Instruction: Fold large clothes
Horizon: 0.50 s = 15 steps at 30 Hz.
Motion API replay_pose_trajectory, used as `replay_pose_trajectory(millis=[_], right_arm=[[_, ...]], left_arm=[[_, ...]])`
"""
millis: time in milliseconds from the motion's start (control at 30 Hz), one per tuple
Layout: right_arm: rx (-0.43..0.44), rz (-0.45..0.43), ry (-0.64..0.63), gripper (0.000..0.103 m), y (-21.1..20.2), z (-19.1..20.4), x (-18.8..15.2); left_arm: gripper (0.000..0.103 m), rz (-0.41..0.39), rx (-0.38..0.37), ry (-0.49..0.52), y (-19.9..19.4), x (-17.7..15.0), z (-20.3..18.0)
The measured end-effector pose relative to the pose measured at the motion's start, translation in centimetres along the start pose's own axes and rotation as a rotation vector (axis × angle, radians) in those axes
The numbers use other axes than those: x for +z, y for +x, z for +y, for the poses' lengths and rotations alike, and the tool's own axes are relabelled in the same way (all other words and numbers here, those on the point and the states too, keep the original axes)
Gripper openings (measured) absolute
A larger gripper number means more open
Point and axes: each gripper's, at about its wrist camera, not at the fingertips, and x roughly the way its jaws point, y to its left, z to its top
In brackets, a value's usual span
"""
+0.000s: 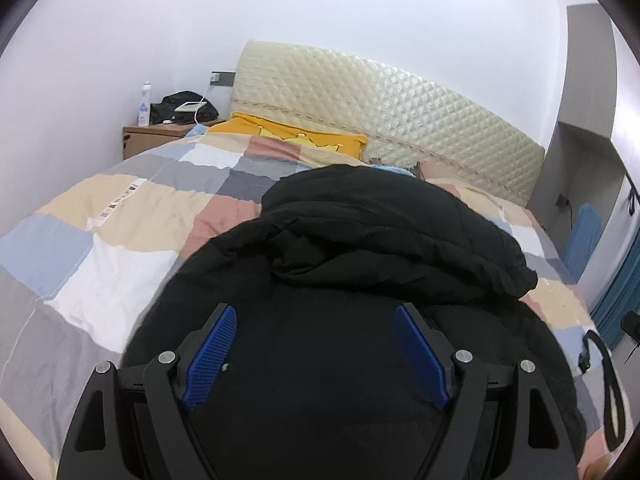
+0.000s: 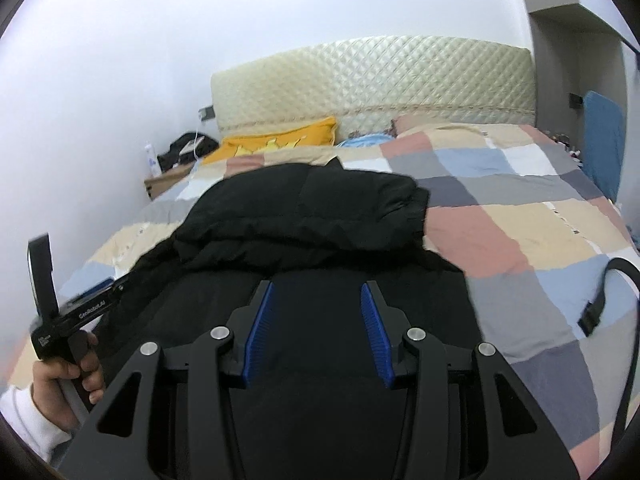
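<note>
"genrobot.ai" in white on left claw [image 2: 86,308] body; nothing else legible

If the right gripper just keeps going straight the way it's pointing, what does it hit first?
Most likely the black coat lying on the checked quilt. The right gripper, jaws open and empty, points at its bunched upper part. Depth is hard to judge in this fisheye view.

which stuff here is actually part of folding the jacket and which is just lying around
Part of the job: black jacket, left gripper, right gripper, both open.

Lying about: yellow pillow, bottle, nightstand, black strap.
</note>
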Motion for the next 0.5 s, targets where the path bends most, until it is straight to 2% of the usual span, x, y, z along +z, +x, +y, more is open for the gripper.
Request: replay_pose_trajectory(millis=[67,167,267,400,500], right_arm=[[-0.006,-0.004,0.021,0.046,-1.4,-1.3,0.3],[-0.058,0.044,0.021,0.046,-3.3,-3.5,0.8],[-0.034,0.113,0.113,0.046,-4.8,-7.9,1.2],[-0.087,0.222,0.086,0.050,-5.0,-12.5,0.6],[-0.009,0.323,0.152,0.054,-3.6,-15.4,-1.0]], left_arm=[[0.081,0.014,-0.006,-0.012,-0.8,0.4,0.8],[0.081,0.053,-0.012,-0.018,-1.9,1.4,2.2],[0.081,0.111,-0.009,-0.040,-2.9,2.0,4.3],[0.081,0.218,-0.064,-0.116,-3.7,2.7,7.5],[0.081,0.297,-0.077,-0.125,-4.3,3.1,9.9]])
